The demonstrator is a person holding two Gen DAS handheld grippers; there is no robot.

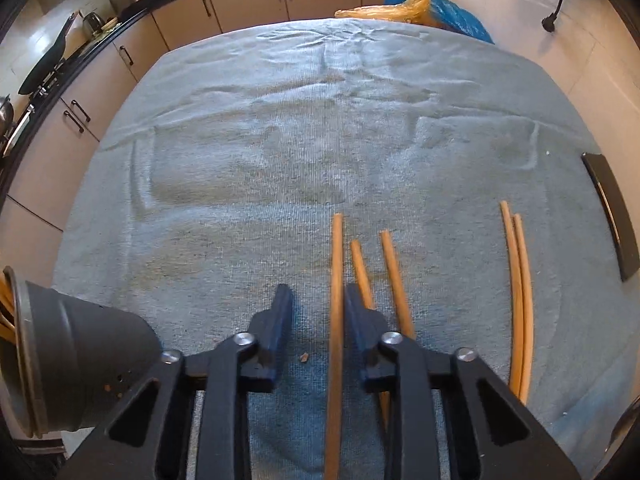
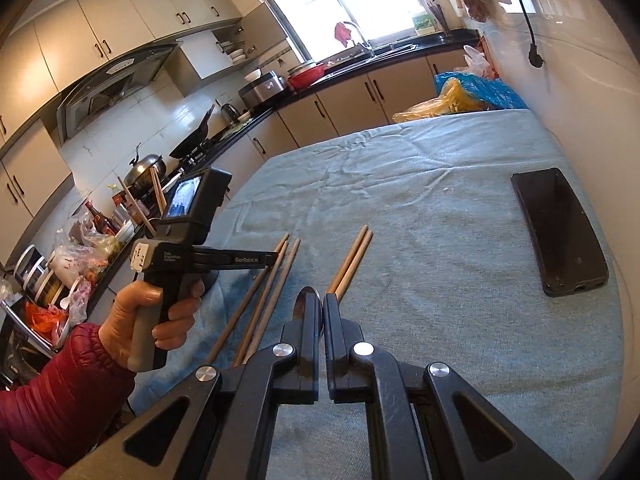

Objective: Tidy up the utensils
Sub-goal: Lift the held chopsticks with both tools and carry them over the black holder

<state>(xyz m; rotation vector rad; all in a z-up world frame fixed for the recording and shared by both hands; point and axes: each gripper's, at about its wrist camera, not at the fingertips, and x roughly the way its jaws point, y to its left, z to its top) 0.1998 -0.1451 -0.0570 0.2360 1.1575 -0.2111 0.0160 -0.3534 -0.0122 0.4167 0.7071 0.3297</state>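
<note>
Two close wrist views down onto one shared blue cloth [image 1: 280,140], chopsticks [image 2: 352,258].

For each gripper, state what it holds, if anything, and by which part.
Right gripper: jaws shut on a spoon, gripped just below its bowl. Left gripper: a chopstick lies between its jaws, not yet clamped.

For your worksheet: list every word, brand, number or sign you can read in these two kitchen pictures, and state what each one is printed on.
"GenRobot.AI": on the arm of the left gripper, right wrist view.
Two lines of small white print on the same gripper's body, near its handle: too small to read.
The small screen on top of that gripper shows a picture, no legible text.
Left wrist view: no readable text.
</note>
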